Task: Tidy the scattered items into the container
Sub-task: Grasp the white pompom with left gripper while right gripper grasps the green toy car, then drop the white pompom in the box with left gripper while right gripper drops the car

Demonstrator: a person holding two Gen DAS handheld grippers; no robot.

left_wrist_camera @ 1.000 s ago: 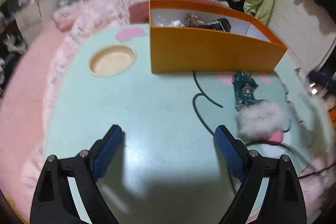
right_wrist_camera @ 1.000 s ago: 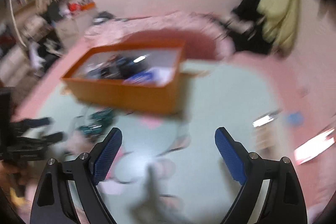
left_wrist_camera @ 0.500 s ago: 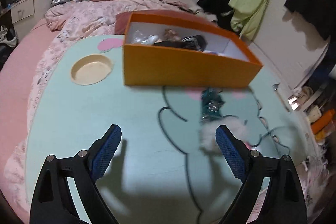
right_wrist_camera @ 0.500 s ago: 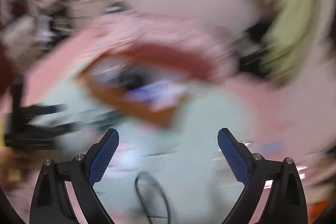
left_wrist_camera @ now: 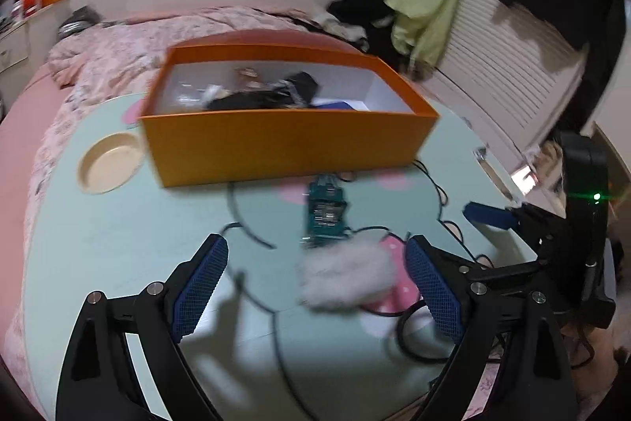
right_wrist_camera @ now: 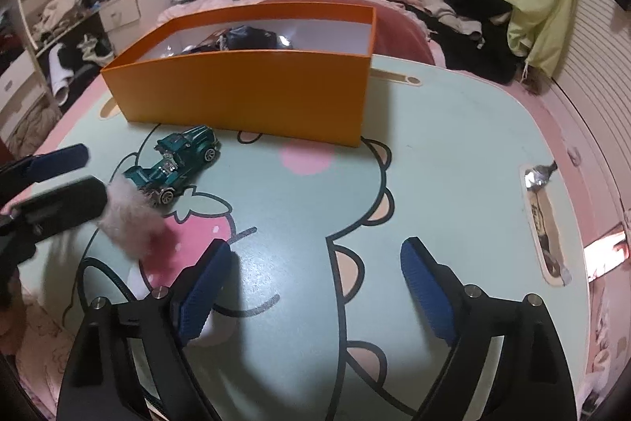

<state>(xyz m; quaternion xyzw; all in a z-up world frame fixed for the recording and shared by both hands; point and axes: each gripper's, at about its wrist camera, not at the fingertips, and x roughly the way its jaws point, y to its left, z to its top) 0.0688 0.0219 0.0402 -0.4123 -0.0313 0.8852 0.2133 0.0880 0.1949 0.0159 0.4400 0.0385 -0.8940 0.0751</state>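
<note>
The left gripper point(left_wrist_camera: 315, 283) is standing wide and empty over the fluff point(left_wrist_camera: 347, 277) (soft, light); the hard car point(right_wrist_camera: 173, 160) is wanting a grip across its sides

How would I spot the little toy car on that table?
Find the orange box on the pale green table. Just in front of its long side sits the toy car, beside a white fluff ball. It alone is shiny teal with wheels.
</note>
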